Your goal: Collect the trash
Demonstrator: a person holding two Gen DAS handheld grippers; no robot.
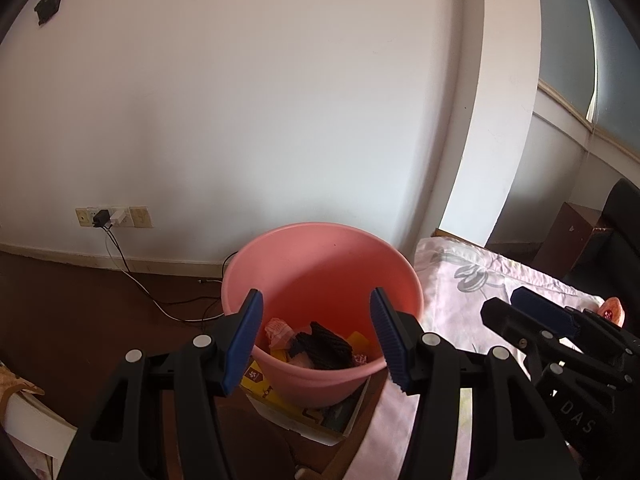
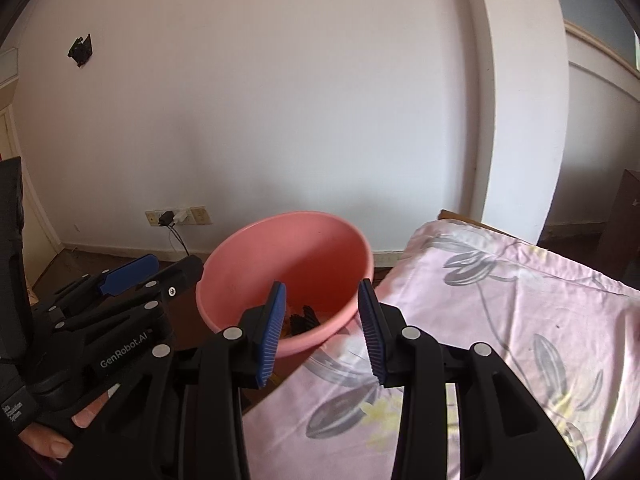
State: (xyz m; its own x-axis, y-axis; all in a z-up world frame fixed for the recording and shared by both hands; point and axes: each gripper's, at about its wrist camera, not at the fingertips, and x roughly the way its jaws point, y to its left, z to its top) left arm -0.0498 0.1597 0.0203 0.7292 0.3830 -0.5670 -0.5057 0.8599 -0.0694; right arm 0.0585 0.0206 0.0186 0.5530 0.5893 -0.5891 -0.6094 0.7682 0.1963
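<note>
A pink bucket stands by the wall next to the bed. At its bottom lie a black crumpled piece, a pink-and-white wrapper and yellow scraps. My left gripper hangs above the bucket's near rim, open, with nothing between its blue pads. My right gripper is open and empty too, over the near rim of the bucket. It also shows at the right of the left wrist view, right gripper. In the right wrist view the left gripper is at the left.
The bed's pink floral sheet fills the right. A small orange-pink thing lies on it. The bucket rests on a yellow printed box. Wall sockets with cables trail over the brown floor. A hand holds the left gripper.
</note>
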